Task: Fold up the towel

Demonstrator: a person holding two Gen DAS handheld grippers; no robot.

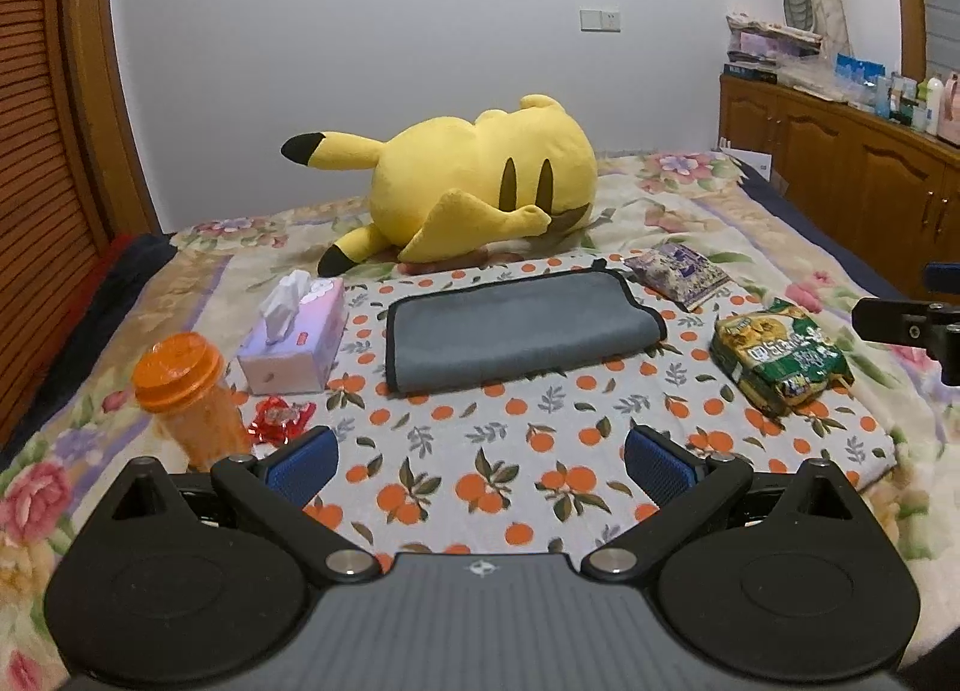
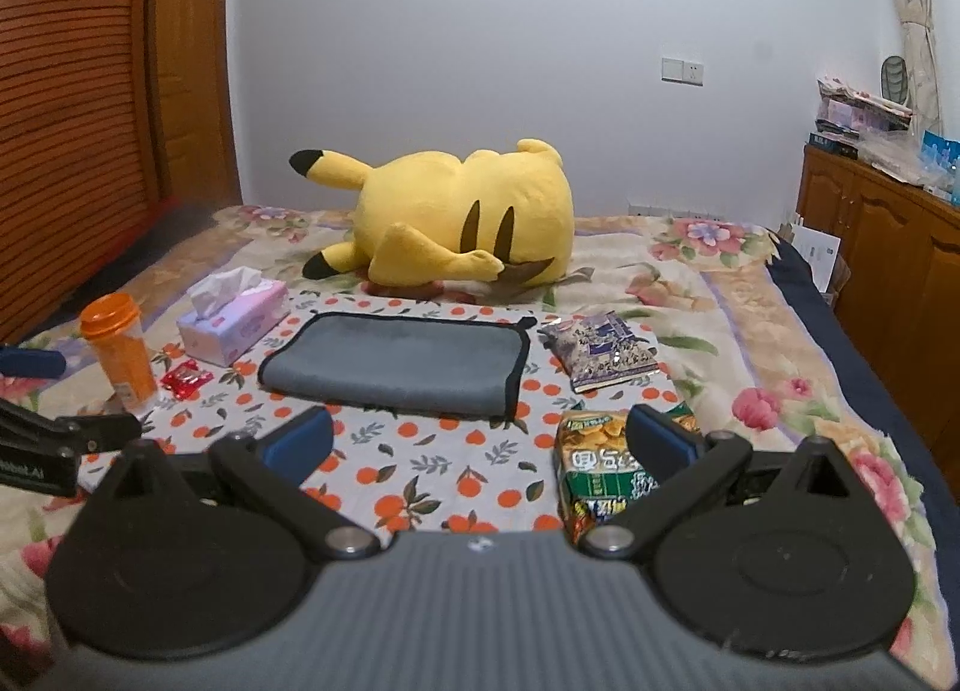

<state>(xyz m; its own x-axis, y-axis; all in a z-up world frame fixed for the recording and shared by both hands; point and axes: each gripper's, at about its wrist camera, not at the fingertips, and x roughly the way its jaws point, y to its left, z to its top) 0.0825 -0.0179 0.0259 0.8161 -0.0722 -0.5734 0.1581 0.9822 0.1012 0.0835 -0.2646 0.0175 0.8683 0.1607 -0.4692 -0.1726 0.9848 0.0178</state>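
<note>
A grey towel [image 1: 516,325] with black edging lies folded over on the orange-patterned cloth [image 1: 480,469] on the bed; it also shows in the right wrist view [image 2: 396,358]. My left gripper [image 1: 480,451] is open and empty, held above the cloth in front of the towel. My right gripper [image 2: 477,433] is open and empty, in front of the towel's right part, with its right finger over a green snack bag [image 2: 591,469]. Neither gripper touches the towel.
A yellow plush toy [image 1: 480,175] lies behind the towel. A tissue box [image 1: 294,337], an orange-lidded jar [image 1: 186,397] and a red wrapper [image 1: 279,418] are at its left. A purple snack pack [image 1: 678,265] and the green snack bag [image 1: 780,361] are at its right. Wooden cabinets [image 1: 840,169] line the right side.
</note>
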